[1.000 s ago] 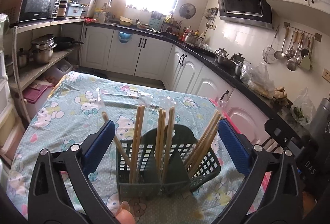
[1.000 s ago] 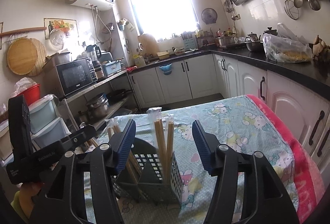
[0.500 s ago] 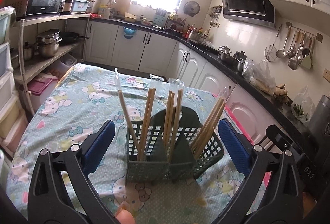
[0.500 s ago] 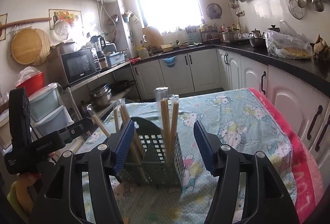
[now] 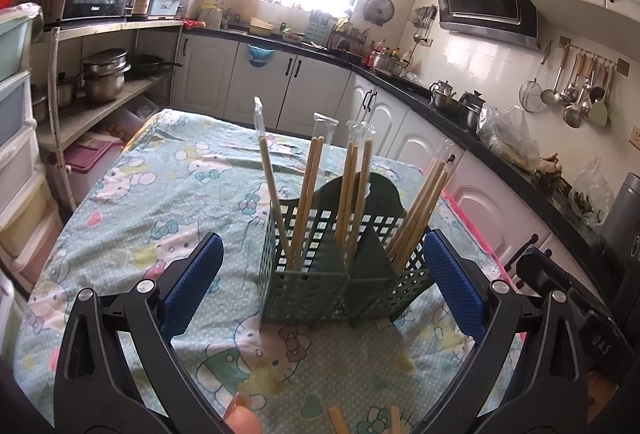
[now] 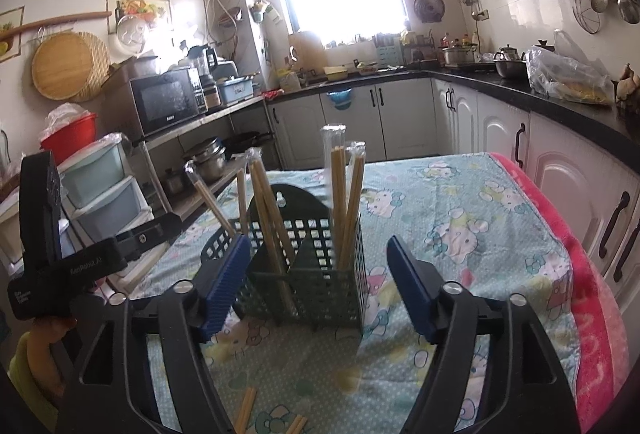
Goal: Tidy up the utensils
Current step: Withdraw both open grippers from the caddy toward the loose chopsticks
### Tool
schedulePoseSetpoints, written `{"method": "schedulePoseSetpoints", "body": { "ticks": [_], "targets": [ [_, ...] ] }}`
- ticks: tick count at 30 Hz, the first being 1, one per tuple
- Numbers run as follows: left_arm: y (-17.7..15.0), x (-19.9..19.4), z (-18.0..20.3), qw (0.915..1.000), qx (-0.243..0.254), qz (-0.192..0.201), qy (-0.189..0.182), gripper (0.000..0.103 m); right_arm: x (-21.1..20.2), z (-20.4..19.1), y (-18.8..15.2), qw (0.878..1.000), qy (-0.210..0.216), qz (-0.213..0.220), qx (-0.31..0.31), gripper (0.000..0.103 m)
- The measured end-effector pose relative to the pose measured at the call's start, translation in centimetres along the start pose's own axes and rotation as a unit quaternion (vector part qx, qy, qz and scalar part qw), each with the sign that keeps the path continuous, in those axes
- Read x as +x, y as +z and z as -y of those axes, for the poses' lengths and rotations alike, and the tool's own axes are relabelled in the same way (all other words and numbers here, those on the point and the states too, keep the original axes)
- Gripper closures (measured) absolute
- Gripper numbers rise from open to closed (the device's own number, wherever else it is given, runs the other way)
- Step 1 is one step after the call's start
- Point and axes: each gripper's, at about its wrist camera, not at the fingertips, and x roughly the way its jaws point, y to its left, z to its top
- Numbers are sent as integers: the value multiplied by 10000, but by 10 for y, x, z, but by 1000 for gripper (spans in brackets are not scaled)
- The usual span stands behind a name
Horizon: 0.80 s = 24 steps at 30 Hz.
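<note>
A green mesh utensil caddy stands upright on the cartoon-print tablecloth. Several wrapped pairs of wooden chopsticks stand in its compartments. My left gripper is open and empty, its blue pads either side of the caddy and nearer me. In the right wrist view the caddy stands between the open, empty pads of my right gripper. Loose chopsticks lie on the cloth at the near edge, and they show in the right wrist view too.
The left gripper's body shows at the left of the right wrist view. White cabinets with a black counter run behind and to the right. A shelf with pots and plastic drawers stand to the left.
Both grippers have drawn back from the caddy and risen a little, so it sits farther ahead. The loose chopsticks have come into view at the near edge. Both grippers stayed open.
</note>
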Motion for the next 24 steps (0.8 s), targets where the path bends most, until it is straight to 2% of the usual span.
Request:
{"method": "schedulePoseSetpoints", "body": {
  "ticks": [1,7,24],
  "targets": [
    [-2,-1,-1,10000,1,-11,8,11,0,-1,-2,10000,7,-19,-1,26],
    [-9,-2,-2,10000,11,-83,30,11,1,-4,-13,9998,27,-209,-57,18],
    [-32,-4,-13,9992,-42,-359,153,11,10,-5,-44,9961,116,-854,-169,17]
  ]
}}
